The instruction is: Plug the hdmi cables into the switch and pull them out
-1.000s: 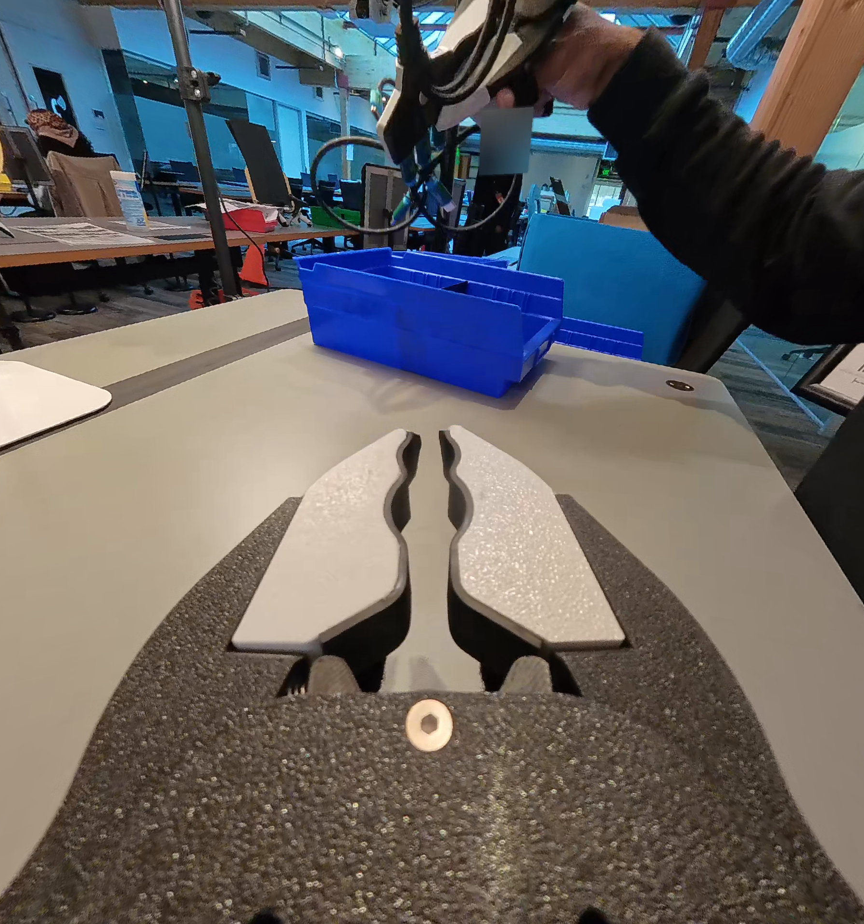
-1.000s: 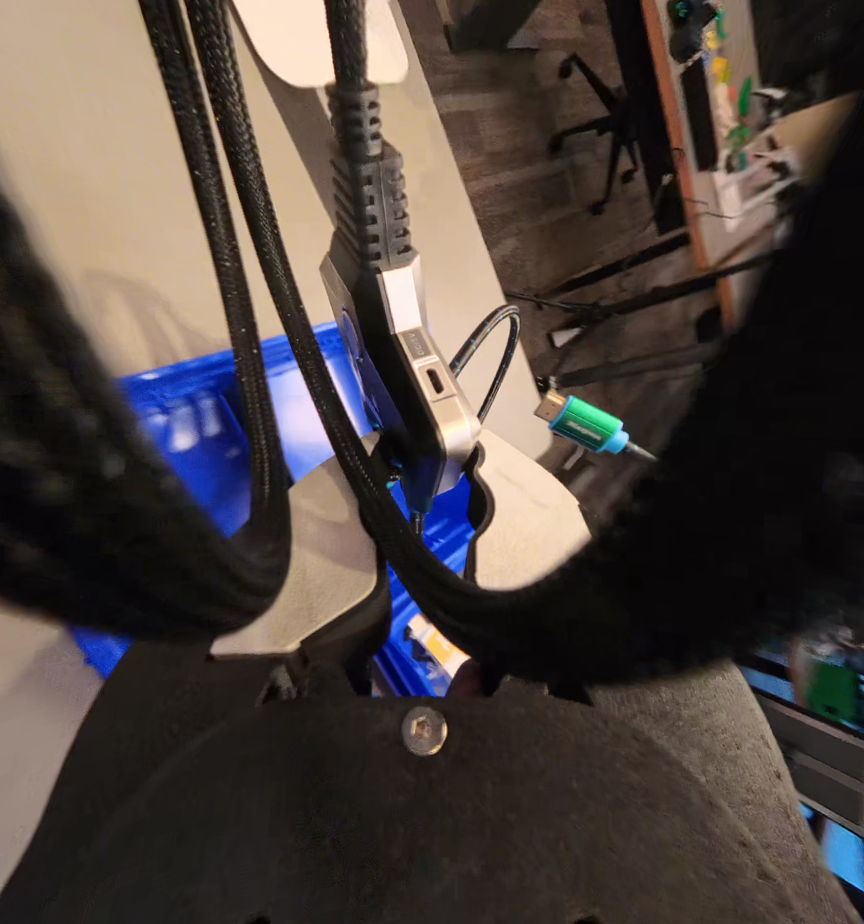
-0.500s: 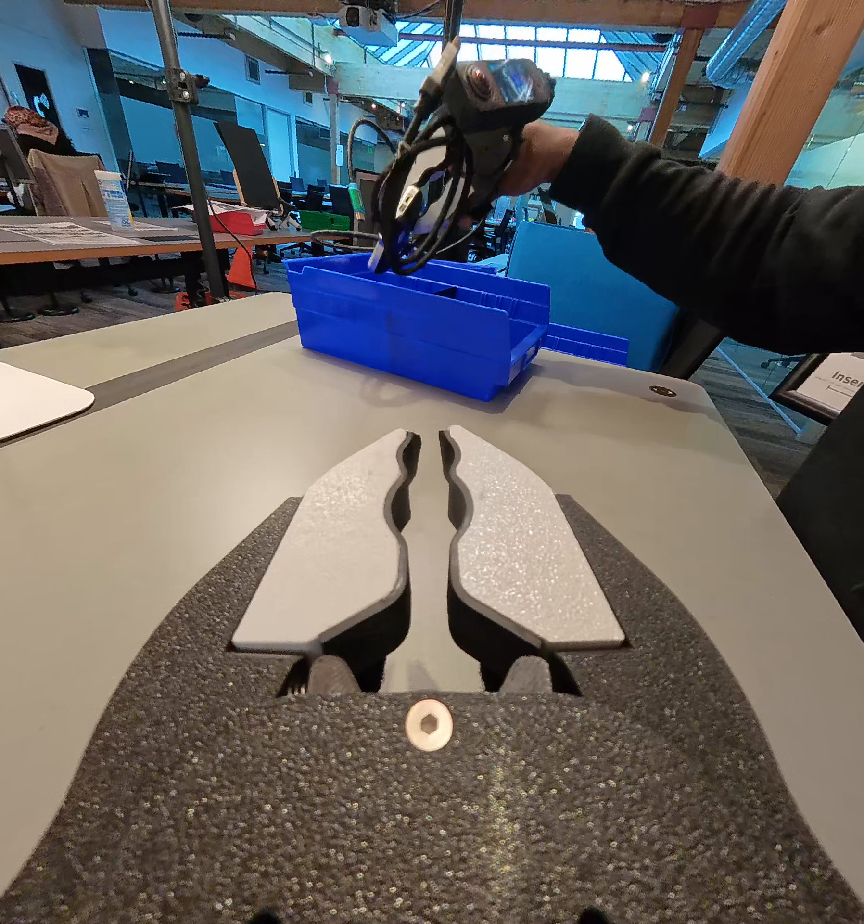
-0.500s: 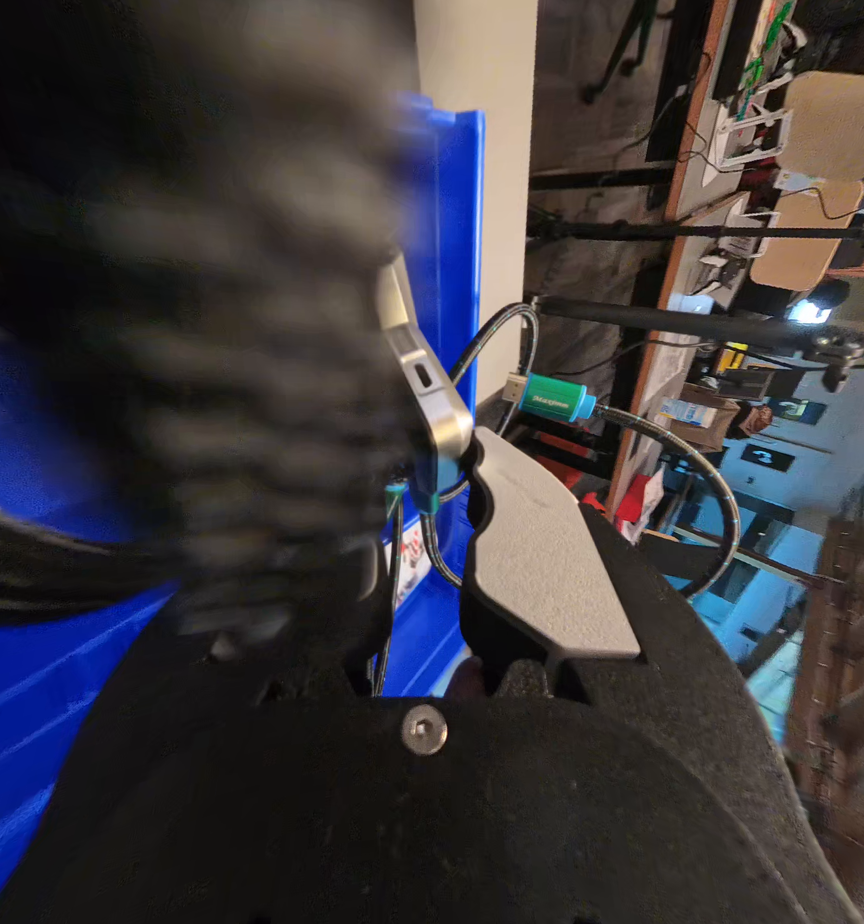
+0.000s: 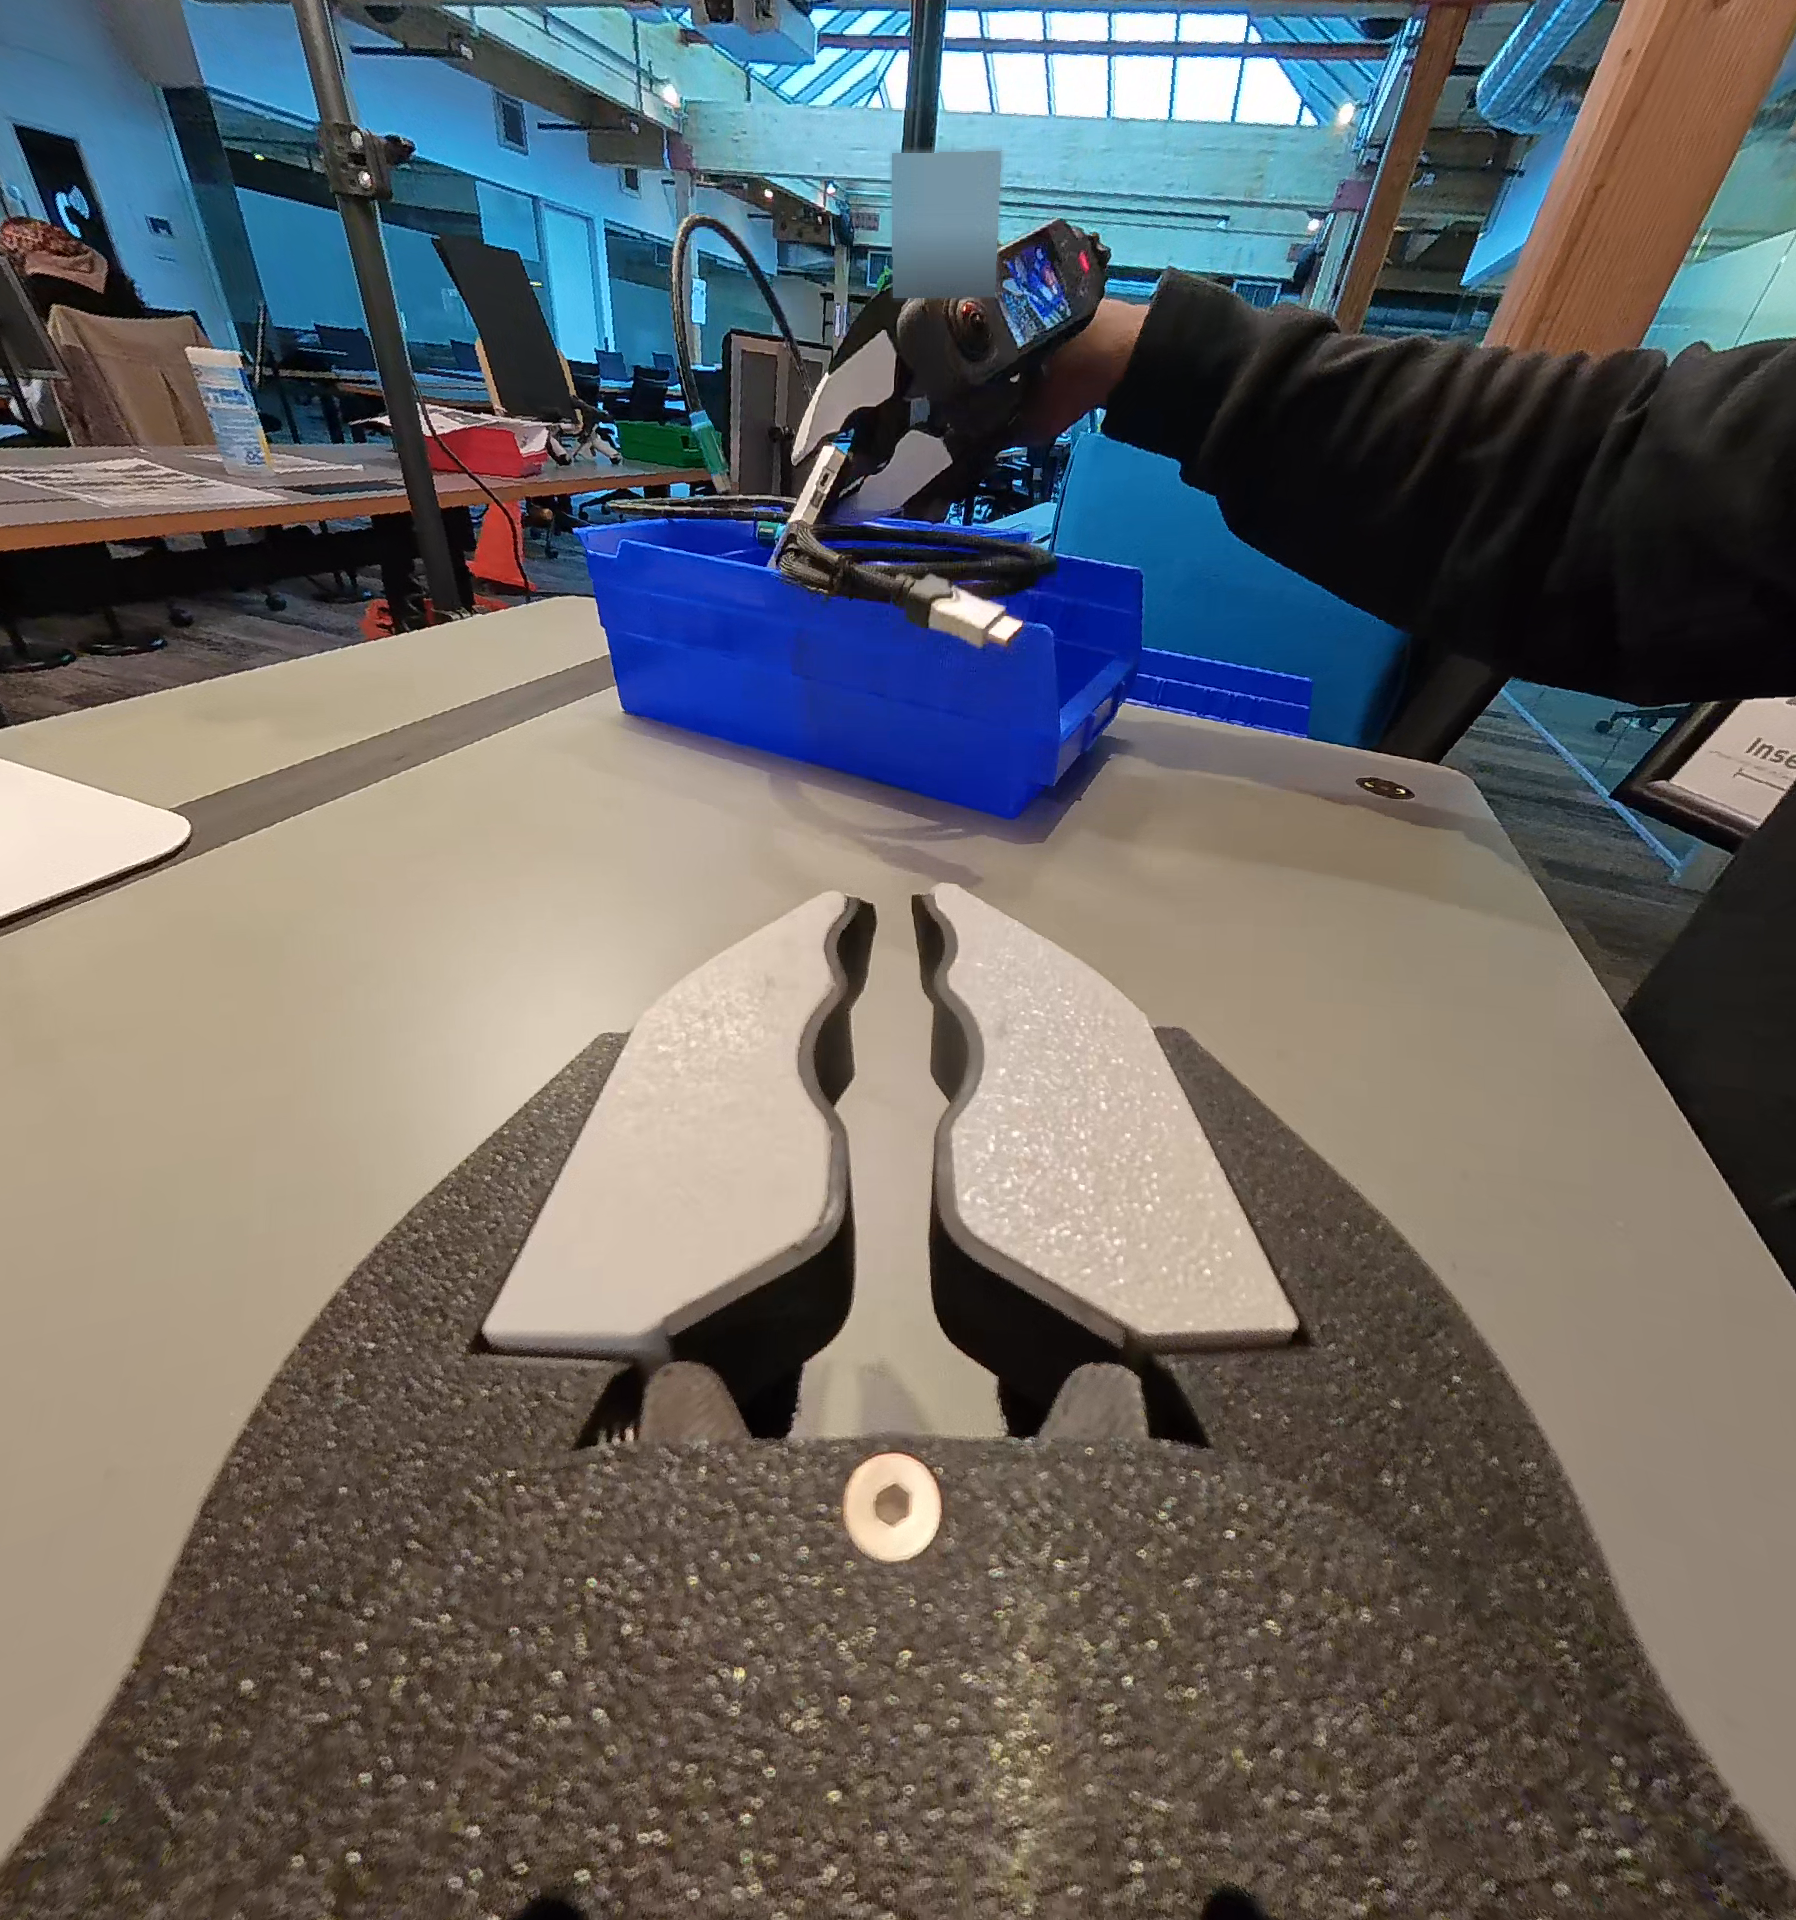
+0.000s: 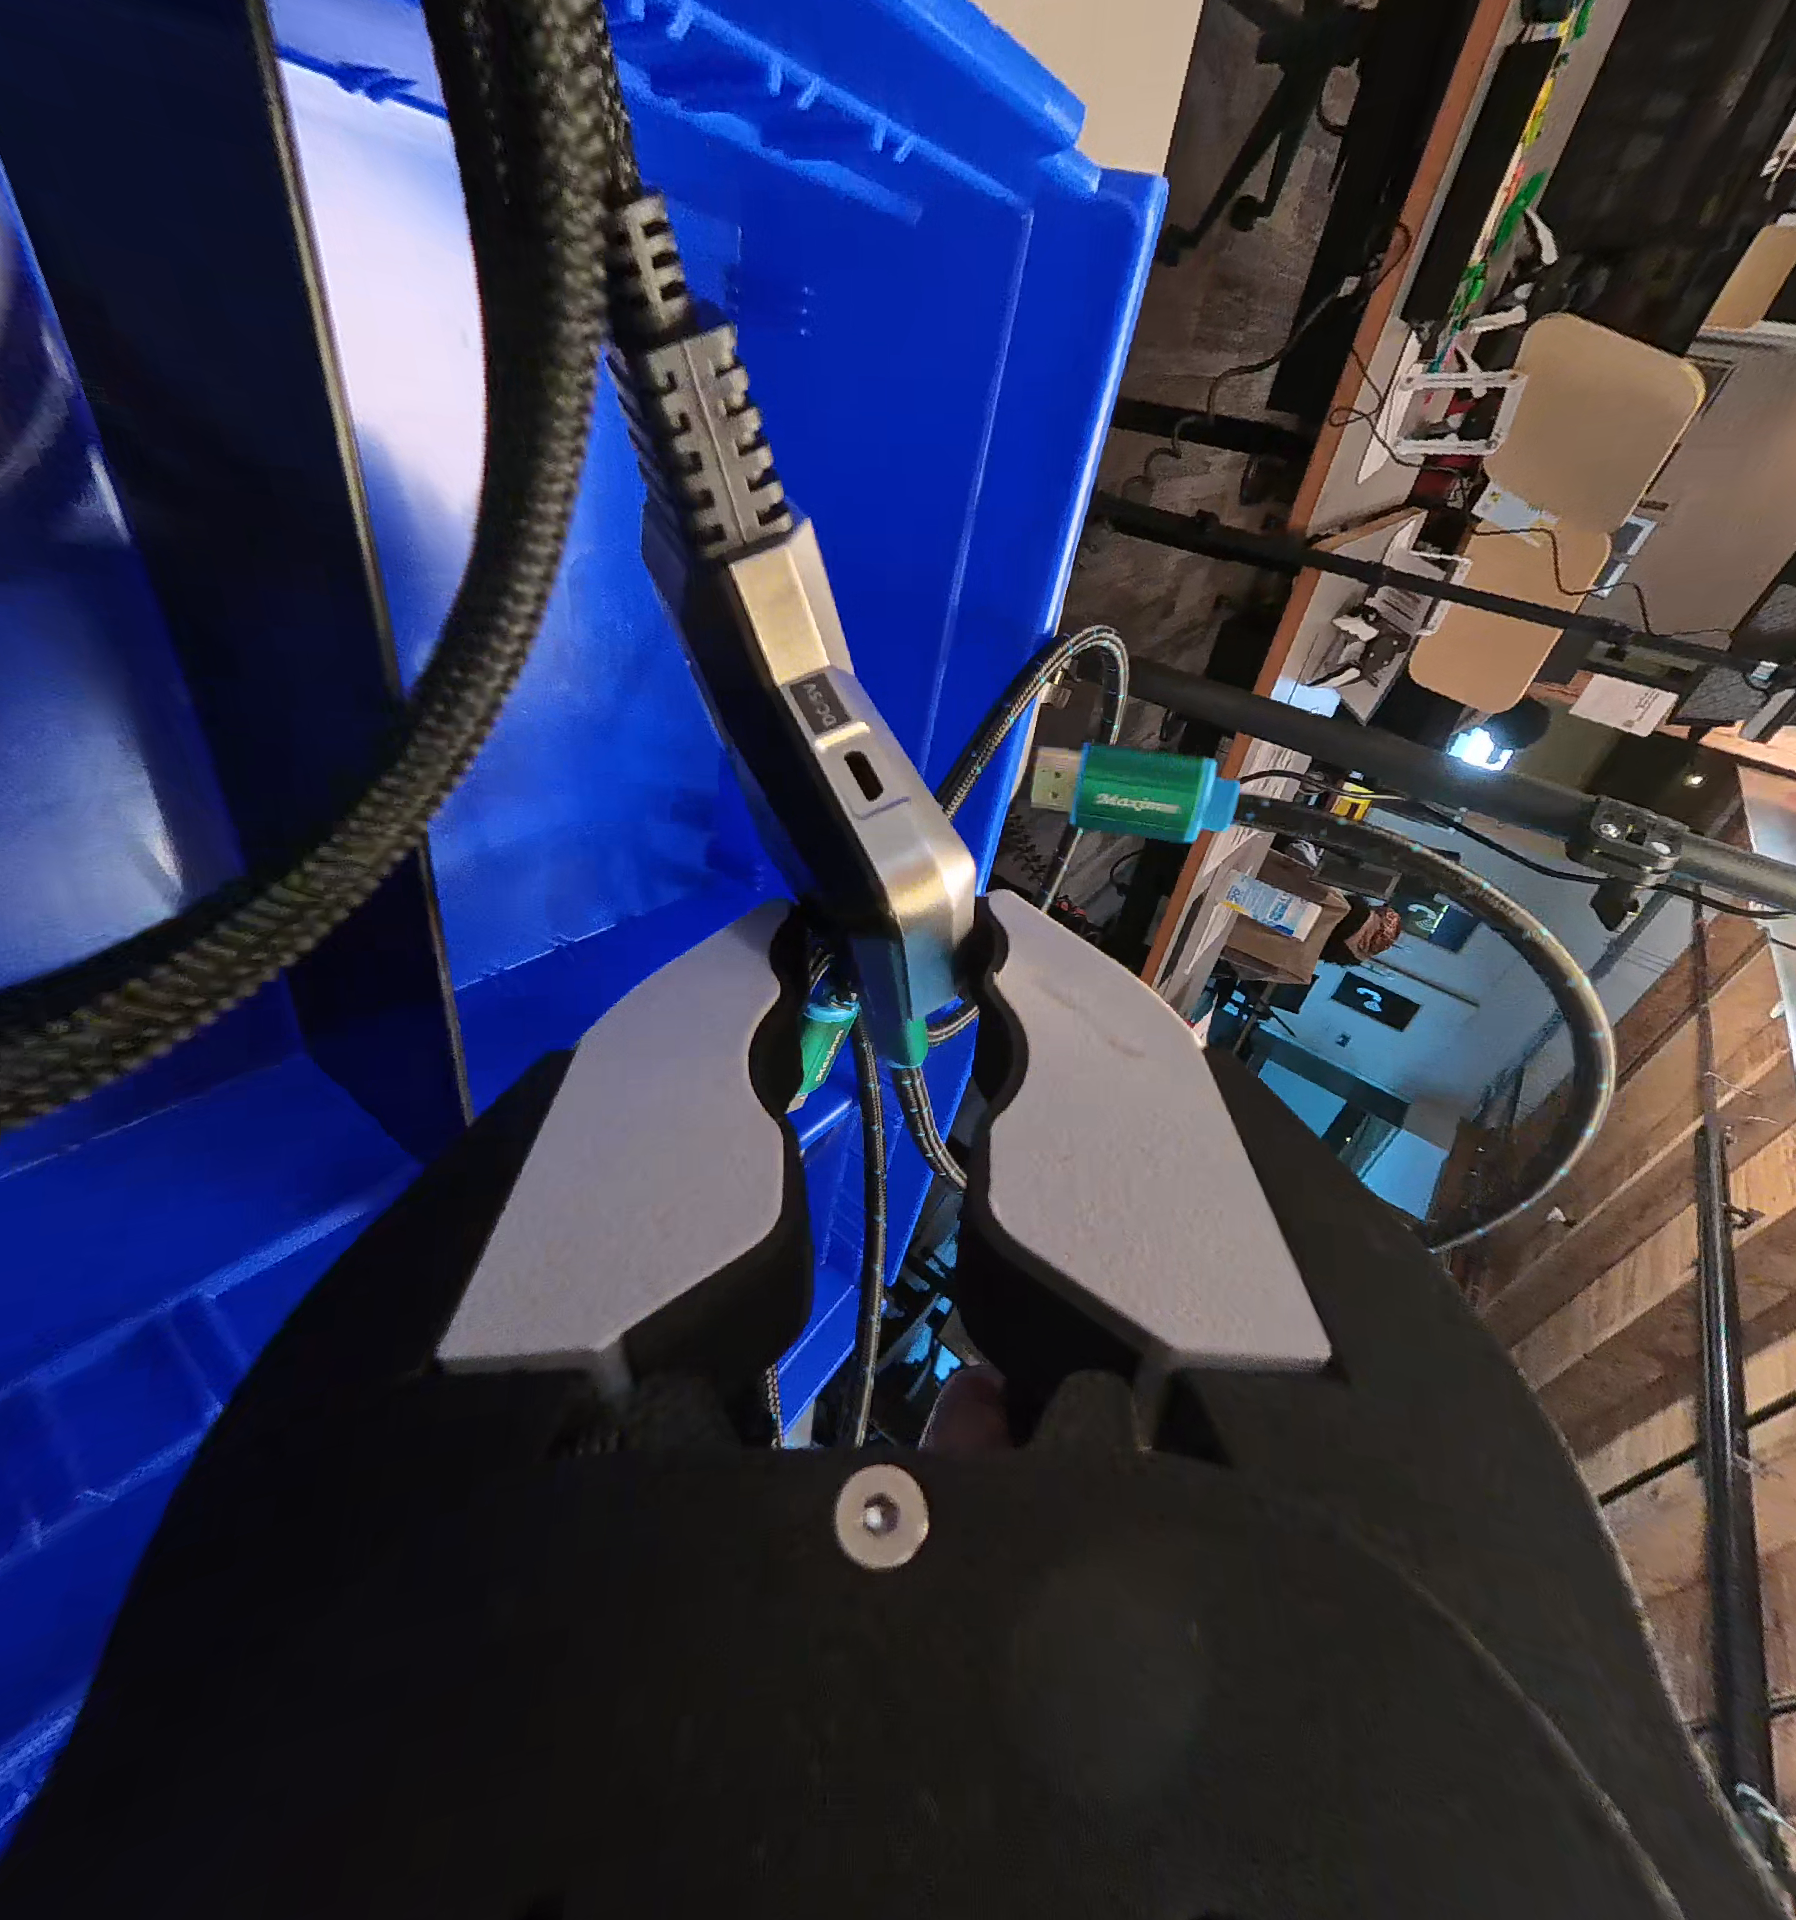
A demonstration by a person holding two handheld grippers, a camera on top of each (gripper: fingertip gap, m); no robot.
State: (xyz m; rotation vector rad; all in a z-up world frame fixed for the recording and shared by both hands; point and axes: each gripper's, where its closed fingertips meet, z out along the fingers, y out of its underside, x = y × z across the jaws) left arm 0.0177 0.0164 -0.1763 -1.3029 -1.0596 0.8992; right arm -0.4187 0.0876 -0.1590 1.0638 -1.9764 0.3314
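Observation:
My right gripper (image 6: 889, 935) is shut on one end of a silver HDMI switch (image 6: 842, 790). It holds the switch tilted over the blue bin (image 6: 873, 312). A thick black braided cable (image 6: 520, 520) runs from the switch's far end. Green-ended cables (image 6: 826, 1049) hang from the gripped end, and a loose green HDMI plug (image 6: 1143, 795) dangles to the right. In the left wrist view the right gripper (image 5: 852, 447) holds the switch (image 5: 816, 494) above the bin (image 5: 852, 675). The black cable coil (image 5: 925, 566) lies across the bin's rim, its silver plug (image 5: 967, 620) sticking out. My left gripper (image 5: 892, 904) is shut and empty, low over the grey table (image 5: 354, 987).
A white pad (image 5: 32, 831) lies at the table's left edge. A metal pole (image 5: 374, 312) stands behind the table's far left. The person's black sleeve (image 5: 1496, 499) reaches in from the right. A framed sign (image 5: 1746, 758) stands off the right edge. Tip to tip, the grippers are about 45 cm apart.
My right gripper has come down from high above with the switch and cables to the bin; the black coil now lies on the bin's rim. My left gripper has barely moved.

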